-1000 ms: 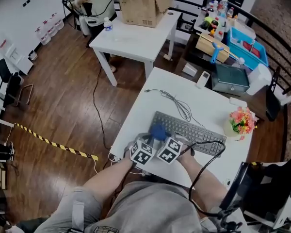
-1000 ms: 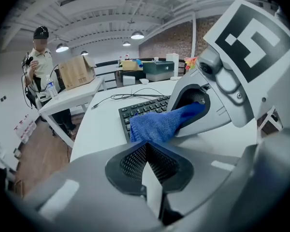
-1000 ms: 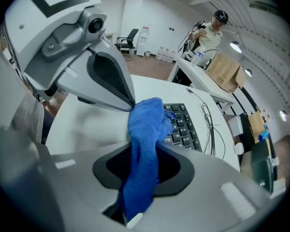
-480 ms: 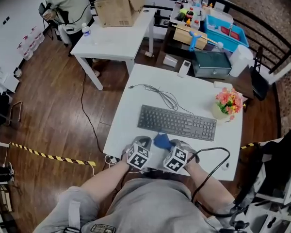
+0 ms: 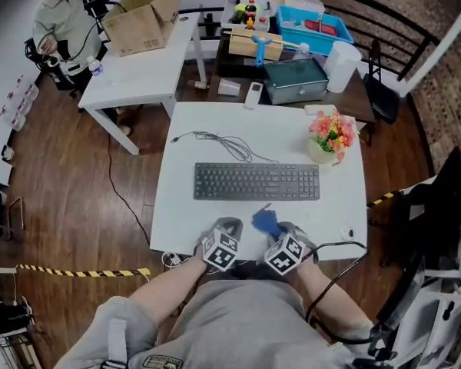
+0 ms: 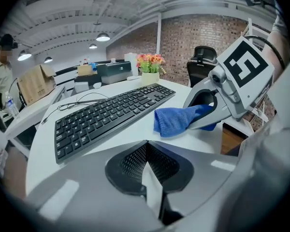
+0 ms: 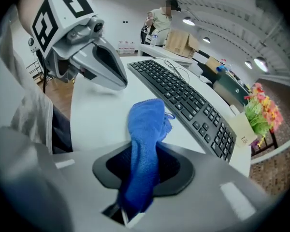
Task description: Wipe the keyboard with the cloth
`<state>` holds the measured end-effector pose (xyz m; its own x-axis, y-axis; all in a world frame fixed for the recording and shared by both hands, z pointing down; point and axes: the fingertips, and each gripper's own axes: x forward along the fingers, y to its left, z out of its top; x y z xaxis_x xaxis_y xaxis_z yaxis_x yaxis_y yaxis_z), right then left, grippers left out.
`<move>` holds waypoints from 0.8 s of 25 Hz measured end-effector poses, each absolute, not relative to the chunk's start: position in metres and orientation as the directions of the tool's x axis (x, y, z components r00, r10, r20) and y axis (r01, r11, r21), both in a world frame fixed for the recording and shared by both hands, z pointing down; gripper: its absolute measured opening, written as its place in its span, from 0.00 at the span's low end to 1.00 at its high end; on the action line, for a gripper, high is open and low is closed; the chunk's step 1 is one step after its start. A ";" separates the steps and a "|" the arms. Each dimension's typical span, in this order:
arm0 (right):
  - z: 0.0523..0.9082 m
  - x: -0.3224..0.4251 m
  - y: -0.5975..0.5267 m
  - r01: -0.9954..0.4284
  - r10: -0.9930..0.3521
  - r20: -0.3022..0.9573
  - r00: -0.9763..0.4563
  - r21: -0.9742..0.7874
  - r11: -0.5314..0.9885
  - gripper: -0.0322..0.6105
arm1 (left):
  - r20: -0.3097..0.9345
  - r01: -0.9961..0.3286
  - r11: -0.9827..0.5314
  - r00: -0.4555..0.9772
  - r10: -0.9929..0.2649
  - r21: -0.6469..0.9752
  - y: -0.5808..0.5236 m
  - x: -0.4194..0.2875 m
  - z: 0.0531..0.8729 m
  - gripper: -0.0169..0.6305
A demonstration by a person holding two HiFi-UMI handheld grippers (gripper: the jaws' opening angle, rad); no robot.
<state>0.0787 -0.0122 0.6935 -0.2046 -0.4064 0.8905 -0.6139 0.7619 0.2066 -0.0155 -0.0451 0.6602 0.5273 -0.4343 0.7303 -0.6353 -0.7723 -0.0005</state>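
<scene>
cloth [image 7: 146, 129], blue, sits pinched in the clenched jaws of the right hand-held gripper [image 6: 198, 117] at the near edge of the worktop [image 5: 177, 217]; just beside it the left hand-held gripper [image 7: 117, 80] is clenched on nothing; beyond both lies the keyboard [image 5: 257, 182], apart from the cloth, then a flower pot [image 5: 328, 138]

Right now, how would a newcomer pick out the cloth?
Find the white table with the long dark keyboard across its middle. Between the keyboard and the person, the right tongs are shut on the cloth. It is the only soft, bright blue thing on that table.
</scene>
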 end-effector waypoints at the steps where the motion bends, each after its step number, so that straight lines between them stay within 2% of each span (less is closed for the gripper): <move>1: 0.694 0.079 -0.012 -0.619 -0.412 0.888 -0.204 0.209 0.757 0.21 | 0.731 -0.628 -0.778 0.531 -0.429 -0.001 -0.044 -0.012 0.660 0.02; 11: 0.695 0.078 -0.013 -0.611 -0.403 0.893 -0.202 0.207 0.765 0.24 | 0.728 -0.603 -0.798 0.547 -0.414 -0.001 -0.039 -0.009 0.656 0.02; 15: 0.686 0.081 -0.015 -0.647 -0.409 0.886 -0.218 0.182 0.741 0.36 | 0.713 -0.598 -0.801 0.565 -0.415 0.007 -0.033 -0.009 0.651 0.02; 20: 0.664 0.082 -0.016 -0.676 -0.474 0.849 -0.233 0.210 0.707 0.41 | 0.701 -0.613 -0.790 0.566 -0.434 0.006 -0.027 -0.015 0.649 0.02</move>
<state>0.0823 -0.0161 0.6636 -0.2331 -0.4745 0.8488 -0.6757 0.7068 0.2095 -0.0148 -0.0266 0.6488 0.5659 -0.4339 0.7011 -0.6129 -0.7901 0.0057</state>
